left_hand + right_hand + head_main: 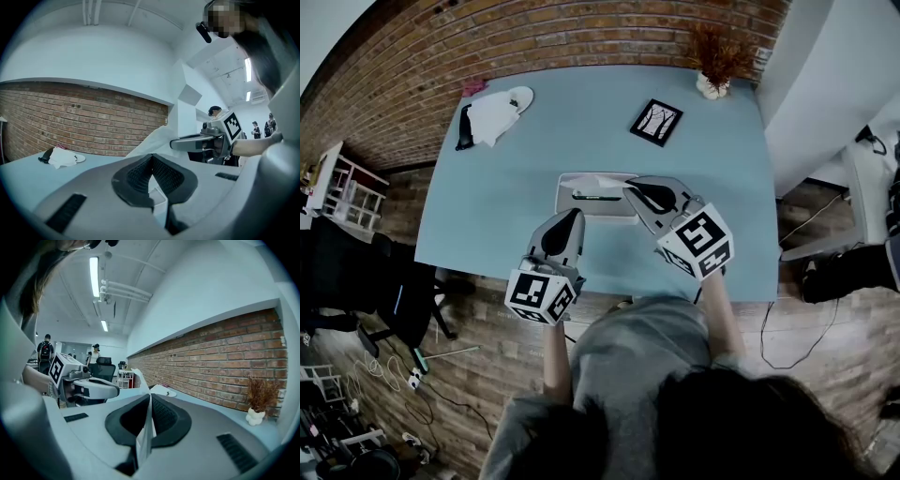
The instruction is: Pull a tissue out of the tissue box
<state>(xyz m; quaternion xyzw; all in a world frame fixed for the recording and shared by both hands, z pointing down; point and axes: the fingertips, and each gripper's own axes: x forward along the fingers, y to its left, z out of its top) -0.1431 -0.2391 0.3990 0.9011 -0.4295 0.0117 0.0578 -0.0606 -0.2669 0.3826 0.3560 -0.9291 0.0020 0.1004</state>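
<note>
A: How far along?
B: The left gripper (pixel 570 217), at seven o'clock of the tissue box (pixel 589 212), looks clamped on its near edge. The right gripper (pixel 632 191), at three o'clock, pinches the tissue (pixel 157 139).
A: Finished?
B: Not yet — the sheet seems rooted in the slot, so it must be drawn clear.
</note>
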